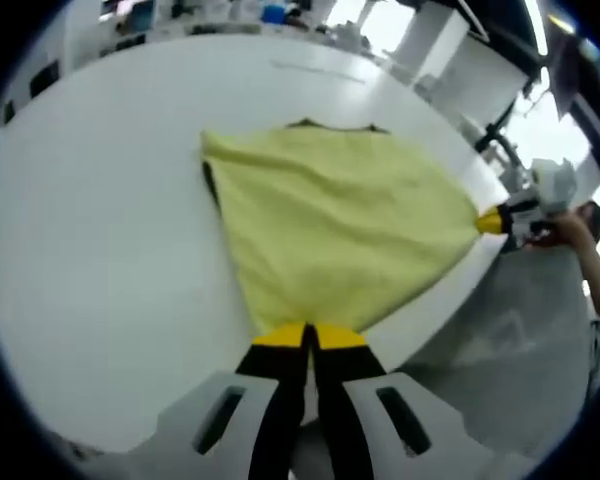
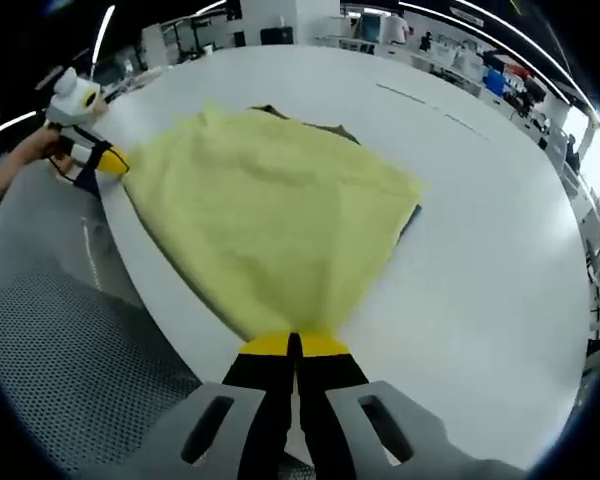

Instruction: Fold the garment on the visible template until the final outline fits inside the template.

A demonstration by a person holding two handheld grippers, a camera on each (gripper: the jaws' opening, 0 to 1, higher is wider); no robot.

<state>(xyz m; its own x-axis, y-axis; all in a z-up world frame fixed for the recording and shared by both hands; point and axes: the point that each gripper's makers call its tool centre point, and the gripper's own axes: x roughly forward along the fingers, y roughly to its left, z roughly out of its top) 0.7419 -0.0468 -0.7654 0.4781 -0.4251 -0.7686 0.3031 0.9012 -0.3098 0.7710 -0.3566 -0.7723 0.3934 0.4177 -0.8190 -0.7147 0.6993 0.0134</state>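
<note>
Gripping the yellow garment by two near-edge corners, we are clamping the left gripper and right gripper fingers shut on cloth. It is lying on the white surface, covering the dark template. We are keeping tension even, judging the fold should land square.

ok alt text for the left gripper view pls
A yellow garment lies spread on a white table, its near corner pinched in the left claw. The right claw, held by a hand, grips the corner at the table's edge.
</note>
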